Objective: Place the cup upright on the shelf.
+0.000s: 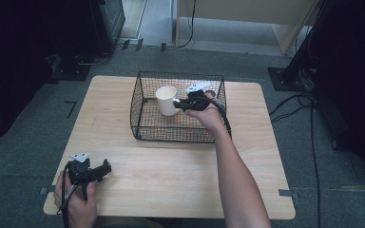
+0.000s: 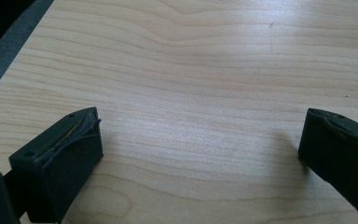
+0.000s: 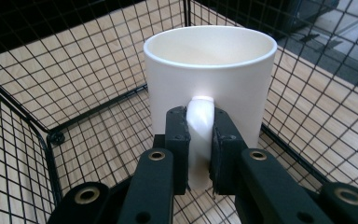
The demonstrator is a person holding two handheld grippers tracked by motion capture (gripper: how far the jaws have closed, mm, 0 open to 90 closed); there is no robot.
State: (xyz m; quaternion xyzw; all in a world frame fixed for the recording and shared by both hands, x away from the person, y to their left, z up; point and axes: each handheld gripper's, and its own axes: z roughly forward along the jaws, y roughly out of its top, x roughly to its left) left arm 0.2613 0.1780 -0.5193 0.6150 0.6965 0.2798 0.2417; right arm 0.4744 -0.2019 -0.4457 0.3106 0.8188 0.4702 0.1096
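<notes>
Mug (image 3: 209, 79) in right tongs (image 3: 200, 144), wire basket (image 3: 23, 154) walls all round

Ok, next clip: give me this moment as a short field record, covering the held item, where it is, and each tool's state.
held item: white mug, gripped by its handle
holder: right tool, jaws clamped on both sides of the handle
mug pose: upright, open end up, nothing visible inside
mug place: within the black wire basket; contact with its floor cannot be told
basket place: far middle of the wooden table
left tool: jaws wide apart, nothing between them, at the table's near left corner
</notes>
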